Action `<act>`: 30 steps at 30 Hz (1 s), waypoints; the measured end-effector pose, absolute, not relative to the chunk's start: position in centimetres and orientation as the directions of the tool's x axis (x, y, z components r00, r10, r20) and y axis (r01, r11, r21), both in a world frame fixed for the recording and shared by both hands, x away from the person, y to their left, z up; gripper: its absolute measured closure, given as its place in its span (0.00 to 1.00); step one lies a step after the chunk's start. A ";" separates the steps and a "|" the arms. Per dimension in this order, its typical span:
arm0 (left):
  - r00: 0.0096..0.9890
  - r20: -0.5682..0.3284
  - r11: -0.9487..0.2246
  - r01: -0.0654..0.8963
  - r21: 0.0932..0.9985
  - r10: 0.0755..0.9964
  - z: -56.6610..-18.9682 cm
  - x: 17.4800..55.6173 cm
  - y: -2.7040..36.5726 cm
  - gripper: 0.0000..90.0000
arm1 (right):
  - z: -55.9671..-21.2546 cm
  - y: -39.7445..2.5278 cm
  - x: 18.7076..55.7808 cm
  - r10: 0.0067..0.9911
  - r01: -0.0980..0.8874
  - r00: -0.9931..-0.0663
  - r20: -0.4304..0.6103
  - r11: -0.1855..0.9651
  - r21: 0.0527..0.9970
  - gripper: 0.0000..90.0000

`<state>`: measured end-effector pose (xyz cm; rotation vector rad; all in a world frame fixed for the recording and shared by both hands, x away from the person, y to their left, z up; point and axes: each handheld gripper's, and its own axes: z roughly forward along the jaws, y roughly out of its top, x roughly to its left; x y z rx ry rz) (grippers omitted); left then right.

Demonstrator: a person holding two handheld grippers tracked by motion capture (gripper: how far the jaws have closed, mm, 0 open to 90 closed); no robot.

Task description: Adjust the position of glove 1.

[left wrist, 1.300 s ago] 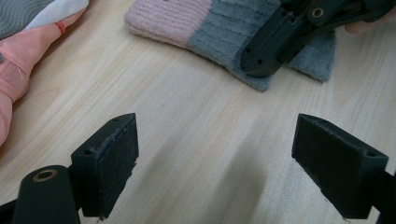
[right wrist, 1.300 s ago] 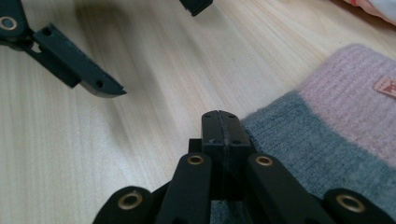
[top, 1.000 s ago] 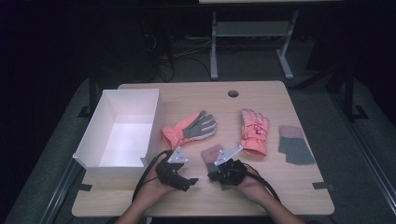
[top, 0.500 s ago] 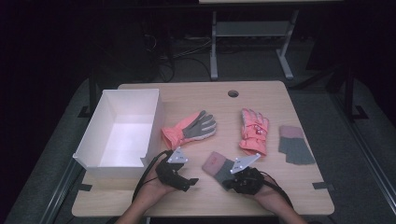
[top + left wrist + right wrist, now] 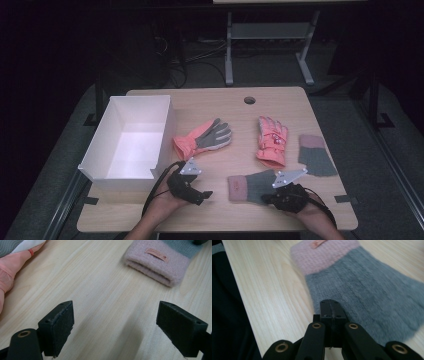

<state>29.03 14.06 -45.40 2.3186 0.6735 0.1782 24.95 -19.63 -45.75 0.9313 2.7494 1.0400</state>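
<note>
A grey knit glove (image 5: 255,184) with a pink cuff lies near the table's front edge. Its cuff points left. My right gripper (image 5: 270,199) sits at its near right edge, jaws pressed together on the grey fabric (image 5: 367,292). In its own view the right gripper (image 5: 331,312) is pinching the glove's rim. My left gripper (image 5: 205,195) rests open on bare wood left of the cuff. The left gripper (image 5: 122,330) has nothing between its wide jaws, and the pink cuff (image 5: 157,260) lies ahead of it.
A white open box (image 5: 162,135) stands at the left. A coral and grey glove (image 5: 205,137) lies beside it, palm up, and its mate (image 5: 272,140) lies at centre right. A second grey knit glove (image 5: 315,156) is at the right. A cable hole (image 5: 249,100) is near the back edge.
My right gripper has moved right and toward the front edge, and the grey knit glove has slid with it. The left gripper has stayed put.
</note>
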 end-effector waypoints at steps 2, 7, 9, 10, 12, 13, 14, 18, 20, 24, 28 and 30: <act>0.856 -0.059 -0.618 0.417 0.667 0.514 -45.4 29.0 14.0 0.16 | -45.5 -19.7 25.0 0.549 0.506 -0.822 0.149 0.585 0.634 1.00; 0.854 -0.061 -0.613 0.419 0.670 0.517 -45.4 29.0 14.1 0.16 | -44.4 -19.9 26.0 0.583 0.496 -0.804 0.114 0.554 0.668 1.00; 0.854 -0.062 -0.615 0.420 0.668 0.517 -45.4 29.1 14.0 0.16 | -44.3 -20.2 27.0 0.614 0.515 -0.781 0.114 0.530 0.673 1.00; 0.853 -0.066 -0.612 0.423 0.668 0.517 -45.4 29.0 13.9 0.16 | -44.6 -20.3 28.1 0.632 0.533 -0.765 0.121 0.517 0.670 1.00; 0.854 -0.069 -0.608 0.422 0.673 0.516 -45.4 29.0 13.9 0.16 | -45.0 -20.1 28.7 0.640 0.547 -0.759 0.120 0.527 0.651 1.00; 0.855 -0.069 -0.609 0.421 0.672 0.514 -45.5 28.9 13.9 0.16 | -45.3 -19.9 28.9 0.637 0.549 -0.762 0.119 0.537 0.641 1.00; 0.856 -0.069 -0.611 0.420 0.671 0.513 -45.5 28.9 13.9 0.16 | -45.6 -19.6 29.1 0.636 0.550 -0.763 0.115 0.546 0.632 1.00; 0.859 -0.069 -0.614 0.416 0.671 0.507 -45.4 28.9 13.8 0.16 | -45.8 -18.2 29.7 0.619 0.535 -0.778 0.106 0.565 0.628 1.00; 0.857 -0.074 -0.605 0.418 0.678 0.510 -45.4 28.8 13.8 0.16 | -45.8 -17.3 30.2 0.605 0.525 -0.788 0.109 0.570 0.633 1.00; 0.861 -0.068 -0.614 0.413 0.673 0.505 -45.3 28.9 13.9 0.16 | -45.9 -15.4 31.1 0.583 0.499 -0.807 0.095 0.587 0.637 1.00; 0.861 -0.067 -0.611 0.411 0.676 0.504 -45.3 28.9 13.9 0.16 | -46.0 -13.7 32.1 0.567 0.487 -0.818 0.100 0.588 0.646 1.00; 0.860 -0.069 -0.608 0.412 0.679 0.506 -45.3 28.8 13.9 0.16 | -46.1 -12.9 32.7 0.558 0.480 -0.823 0.103 0.589 0.650 1.00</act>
